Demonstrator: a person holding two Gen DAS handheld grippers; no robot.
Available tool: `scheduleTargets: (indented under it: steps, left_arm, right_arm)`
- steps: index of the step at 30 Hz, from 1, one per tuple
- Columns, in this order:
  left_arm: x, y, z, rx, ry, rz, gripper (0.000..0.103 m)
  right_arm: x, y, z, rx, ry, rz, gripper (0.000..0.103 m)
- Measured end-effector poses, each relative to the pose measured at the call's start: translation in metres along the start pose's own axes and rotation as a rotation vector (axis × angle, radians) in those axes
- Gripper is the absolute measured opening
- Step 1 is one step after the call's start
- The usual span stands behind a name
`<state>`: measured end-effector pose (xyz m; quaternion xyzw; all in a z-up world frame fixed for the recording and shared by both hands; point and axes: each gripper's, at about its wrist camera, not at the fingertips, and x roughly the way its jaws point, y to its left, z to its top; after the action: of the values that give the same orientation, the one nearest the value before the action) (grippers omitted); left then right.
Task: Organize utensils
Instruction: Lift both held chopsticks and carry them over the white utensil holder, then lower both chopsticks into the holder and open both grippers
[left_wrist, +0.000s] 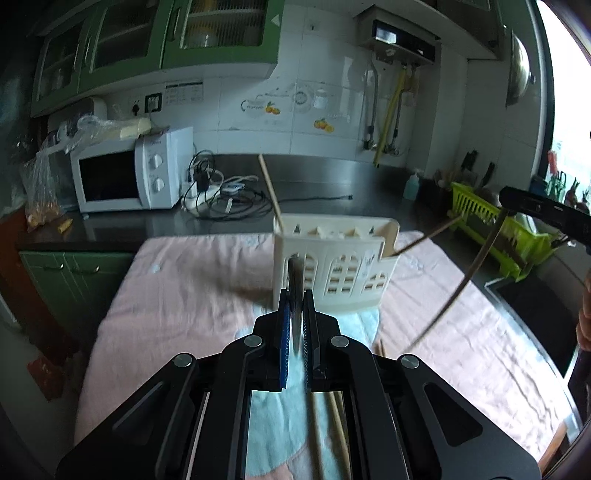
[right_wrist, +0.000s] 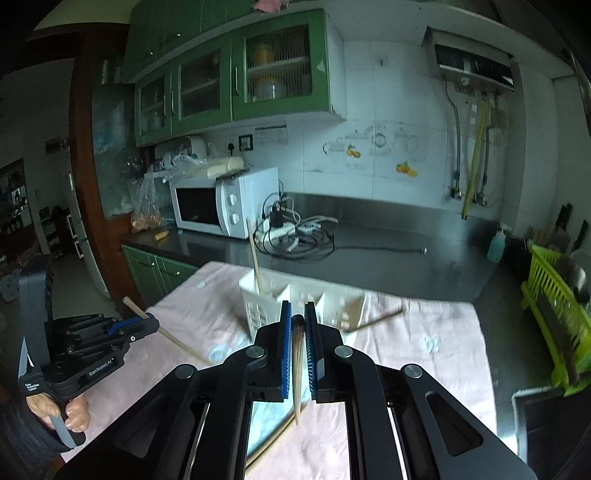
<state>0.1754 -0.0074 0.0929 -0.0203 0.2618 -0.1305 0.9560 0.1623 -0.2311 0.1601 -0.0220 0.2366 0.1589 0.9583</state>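
Note:
A cream utensil holder (left_wrist: 334, 266) with arched cut-outs stands on a pink cloth (left_wrist: 177, 314); it also shows in the right wrist view (right_wrist: 295, 302). One chopstick (left_wrist: 271, 192) stands in its left slot, another (left_wrist: 424, 238) leans out of its right side. My left gripper (left_wrist: 295, 314) is shut on a chopstick (left_wrist: 295, 291), just before the holder. My right gripper (right_wrist: 298, 328) is shut on a dark-tipped chopstick (right_wrist: 297, 354), above the cloth near the holder. The left gripper (right_wrist: 147, 325) also shows in the right wrist view with its chopstick (right_wrist: 177, 341).
More chopsticks (left_wrist: 332, 417) lie on a light blue towel (left_wrist: 273, 424) under the left gripper. A white microwave (left_wrist: 129, 177), tangled cables (left_wrist: 225, 195) and a soap bottle (left_wrist: 412, 186) sit on the dark counter. A green dish rack (left_wrist: 495, 225) stands at the right.

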Motion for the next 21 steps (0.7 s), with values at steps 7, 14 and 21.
scheduleTargets:
  steps: [7, 14, 21]
  left_arm:
    - [-0.006, -0.012, 0.038, 0.03, -0.043, -0.017, 0.005]
    - [-0.022, -0.02, 0.099, 0.04, -0.142, -0.039, 0.005]
    - [-0.011, -0.022, 0.149, 0.043, -0.216, -0.002, 0.005]
  right_arm:
    - [-0.008, -0.01, 0.047, -0.022, -0.042, 0.001, 0.007]
    - [0.0, -0.026, 0.094, -0.017, -0.098, -0.028, 0.007]
    - [0.032, -0.044, 0.12, 0.01, -0.114, -0.057, 0.007]
